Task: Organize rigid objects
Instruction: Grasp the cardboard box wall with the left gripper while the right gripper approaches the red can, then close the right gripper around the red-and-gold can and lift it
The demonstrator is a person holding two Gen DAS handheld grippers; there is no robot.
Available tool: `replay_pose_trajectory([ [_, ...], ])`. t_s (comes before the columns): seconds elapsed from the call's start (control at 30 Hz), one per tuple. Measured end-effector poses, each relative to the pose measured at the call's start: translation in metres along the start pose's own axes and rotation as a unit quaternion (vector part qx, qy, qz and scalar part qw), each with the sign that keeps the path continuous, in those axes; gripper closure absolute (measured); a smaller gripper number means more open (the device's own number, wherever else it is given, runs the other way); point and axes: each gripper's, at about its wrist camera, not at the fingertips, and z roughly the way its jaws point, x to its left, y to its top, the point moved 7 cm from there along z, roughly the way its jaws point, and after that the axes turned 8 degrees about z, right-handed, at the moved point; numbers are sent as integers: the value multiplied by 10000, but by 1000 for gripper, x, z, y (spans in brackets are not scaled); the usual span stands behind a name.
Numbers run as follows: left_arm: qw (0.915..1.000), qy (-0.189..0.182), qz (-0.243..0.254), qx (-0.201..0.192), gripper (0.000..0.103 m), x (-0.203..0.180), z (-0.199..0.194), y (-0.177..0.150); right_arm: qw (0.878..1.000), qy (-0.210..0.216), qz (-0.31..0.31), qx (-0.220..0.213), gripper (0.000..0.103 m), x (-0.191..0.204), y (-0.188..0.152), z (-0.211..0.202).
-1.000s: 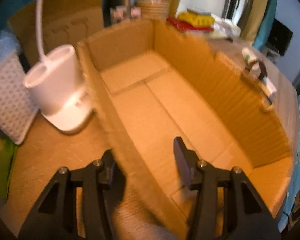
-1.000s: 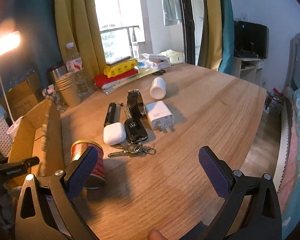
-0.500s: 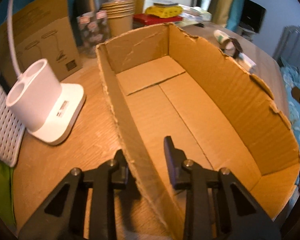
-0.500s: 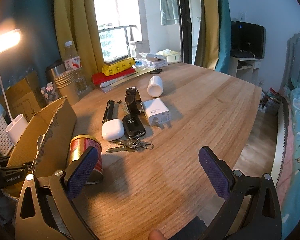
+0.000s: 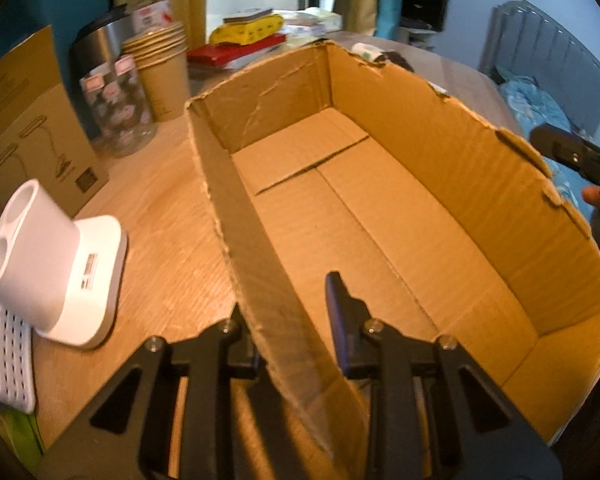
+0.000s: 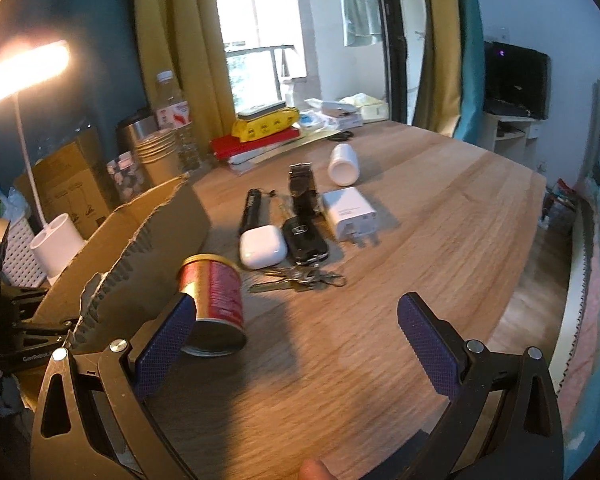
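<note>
My left gripper [image 5: 288,320] is shut on the near end of the long left wall of an open, empty cardboard box [image 5: 480,168], one finger outside and one inside. In the right wrist view the box [image 6: 148,232] stands at the left. A red and gold can [image 6: 214,296] rests against the box's outer wall, right by the left finger of my right gripper [image 6: 296,332]. That gripper hangs open over the wooden table [image 6: 440,208], holding nothing. Farther back lie a white earbud case [image 6: 262,246], a car key fob [image 6: 304,238] with keys [image 6: 300,280], a white charger [image 6: 350,212], a black flashlight [image 6: 252,208] and a white bottle [image 6: 343,162].
A white lamp base [image 5: 56,256] and a perforated white basket [image 5: 0,352] stand left of the box. Behind it are paper cups [image 5: 162,68], a patterned jar [image 5: 116,112], a brown carton [image 5: 24,128] and stacked books [image 6: 260,136]. The table's right edge drops to the floor.
The left jaws have closed onto the box wall and the wrist has rolled. The box's far end has swung towards the can and the small items. The right gripper stayed put and open.
</note>
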Motion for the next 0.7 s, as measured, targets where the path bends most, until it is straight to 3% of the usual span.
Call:
replay_pose_trajectory([
  [0.3, 9993, -286, -13, -237, 76, 0, -2, -2, 9988, 436, -158, 142, 1, 29, -2, 13],
  [0.7, 9993, -148, 228, -250, 76, -5, -3, -1, 9953, 742, -516, 343, 1, 54, 9, 39],
])
